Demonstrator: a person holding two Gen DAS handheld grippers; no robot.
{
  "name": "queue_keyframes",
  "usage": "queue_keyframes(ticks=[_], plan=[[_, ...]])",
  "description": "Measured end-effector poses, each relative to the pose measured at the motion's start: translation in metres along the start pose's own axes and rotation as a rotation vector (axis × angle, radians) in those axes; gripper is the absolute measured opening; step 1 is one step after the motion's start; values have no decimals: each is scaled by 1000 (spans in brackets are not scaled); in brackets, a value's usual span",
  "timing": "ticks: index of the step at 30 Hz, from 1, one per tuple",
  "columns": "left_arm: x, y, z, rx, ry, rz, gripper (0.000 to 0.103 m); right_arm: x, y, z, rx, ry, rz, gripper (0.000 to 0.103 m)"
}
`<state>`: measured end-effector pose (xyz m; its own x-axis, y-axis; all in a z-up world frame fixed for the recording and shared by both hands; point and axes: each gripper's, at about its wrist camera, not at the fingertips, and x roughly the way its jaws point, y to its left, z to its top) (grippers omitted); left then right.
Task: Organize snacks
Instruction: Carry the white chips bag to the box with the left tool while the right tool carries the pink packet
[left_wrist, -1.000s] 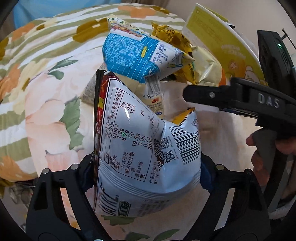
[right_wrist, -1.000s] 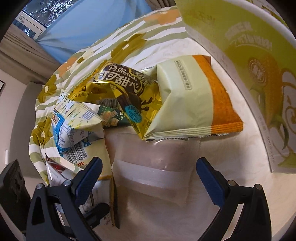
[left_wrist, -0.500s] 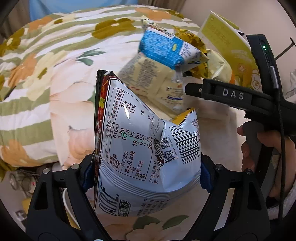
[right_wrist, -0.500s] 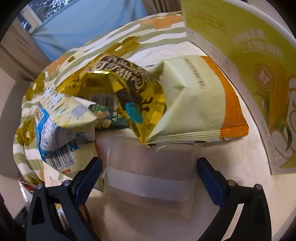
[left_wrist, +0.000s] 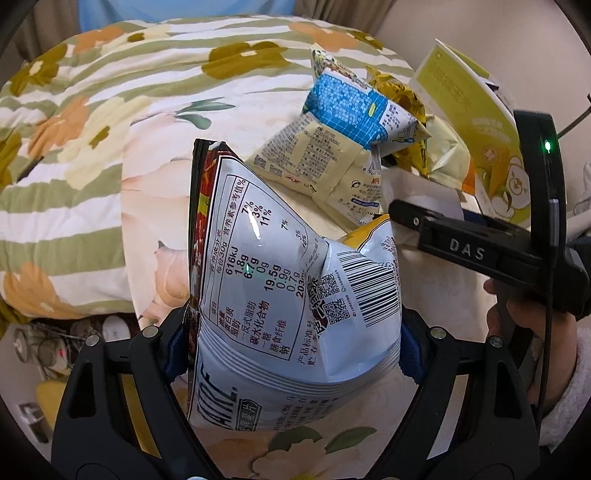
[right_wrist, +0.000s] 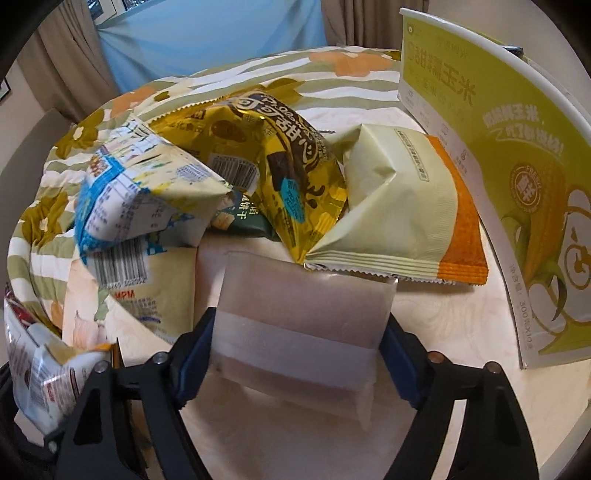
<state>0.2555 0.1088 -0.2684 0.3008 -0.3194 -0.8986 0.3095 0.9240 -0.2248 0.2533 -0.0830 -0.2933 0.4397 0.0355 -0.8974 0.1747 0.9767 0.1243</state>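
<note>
My left gripper is shut on a white chip bag with a nutrition table and barcode, held above the bed. My right gripper is shut on a translucent white packet; it also shows in the left wrist view. Ahead of it lie a gold snack bag, a pale green and orange bag, a blue and white bag and a cream bag. The blue bag and cream bag also show in the left wrist view.
A tall yellow-green corn box stands along the right, also seen in the left wrist view. A floral striped quilt covers the bed. The bed's edge and floor clutter are at lower left.
My left gripper has pulled back and left with the chip bag, so the snack pile looks farther off. My right gripper has closed onto the translucent packet.
</note>
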Motion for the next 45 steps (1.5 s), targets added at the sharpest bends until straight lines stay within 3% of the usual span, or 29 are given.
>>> queue_keyframes(ticks=[11,21,27,34,41,45], plan=[[-29,-9,-1,8,-42,5,85,-28,-7,-20,24,-17,72,75],[-76,-48,22,35,-112,-5,85,-114,-28,-13,-2,-121,105,75],[-102,-105,55,58,-186,-7,85,-163,-65,0,-20,-190,136,75],[-104,-207,100,81,-264,-36,85,-197,-139,26,-38,-253,139,75],[-58,-305,144,77,-257,-81,85,-216,-230,55,-25,-297,116,75],[-25,-338,162,57,-255,-72,85,-215,-271,67,-18,-305,105,75]])
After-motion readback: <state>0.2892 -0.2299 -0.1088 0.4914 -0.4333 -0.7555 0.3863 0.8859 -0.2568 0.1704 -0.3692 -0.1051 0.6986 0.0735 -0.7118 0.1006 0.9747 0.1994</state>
